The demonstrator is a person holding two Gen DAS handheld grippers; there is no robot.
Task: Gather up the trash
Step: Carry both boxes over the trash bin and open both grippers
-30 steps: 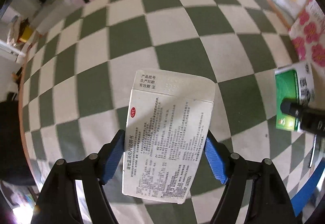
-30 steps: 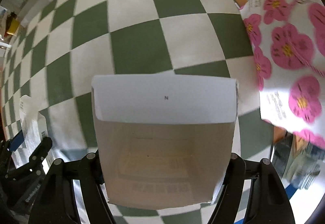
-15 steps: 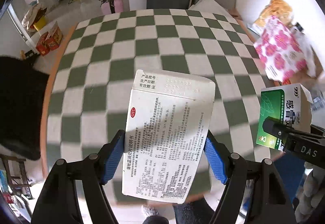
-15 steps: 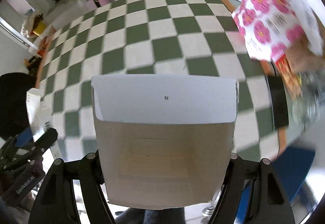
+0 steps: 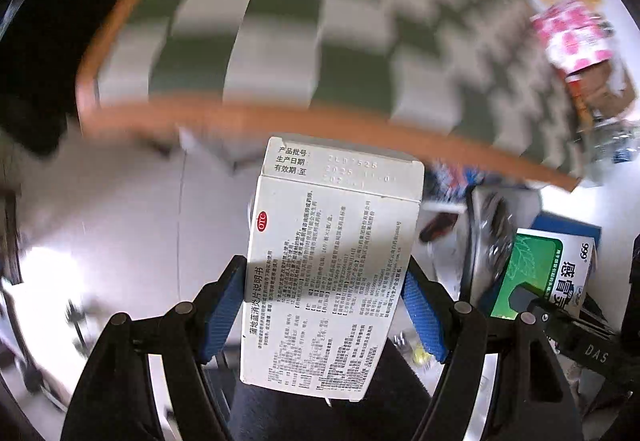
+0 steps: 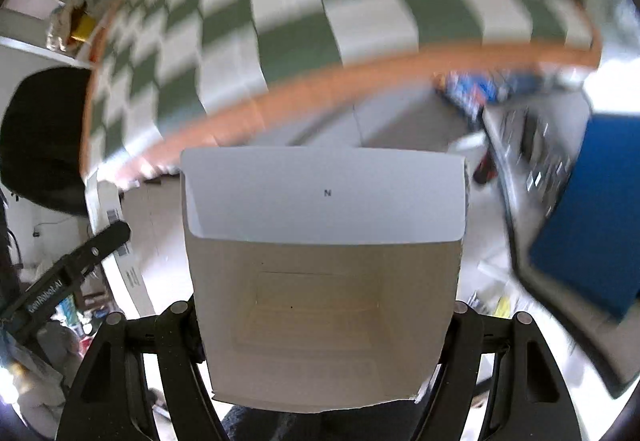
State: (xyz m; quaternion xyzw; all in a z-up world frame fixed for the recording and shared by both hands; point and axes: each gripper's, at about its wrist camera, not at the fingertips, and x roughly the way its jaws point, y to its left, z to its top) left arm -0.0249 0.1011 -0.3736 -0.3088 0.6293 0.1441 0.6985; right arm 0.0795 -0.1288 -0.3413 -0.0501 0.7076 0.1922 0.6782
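My left gripper [image 5: 324, 305] is shut on a white medicine box [image 5: 332, 265] printed with black text, held between its blue pads. My right gripper [image 6: 324, 305] is shut on a green and white medicine box [image 6: 324, 281], seen from its open end, flap up; it also shows in the left wrist view [image 5: 548, 281]. Both boxes are held off the table, over the floor. The left gripper with its white box shows at the left of the right wrist view [image 6: 80, 261].
The green and white checked table [image 5: 320, 41] with its orange edge [image 5: 320, 121] lies ahead, blurred. A pink flowered bag [image 5: 572, 37] sits at its right. A bin with a blue lid [image 6: 592, 209] and trash inside stands on the floor to the right.
Both grippers have pulled back off the table and swung down toward the floor, each still holding its box. The bin has come into view at the right.
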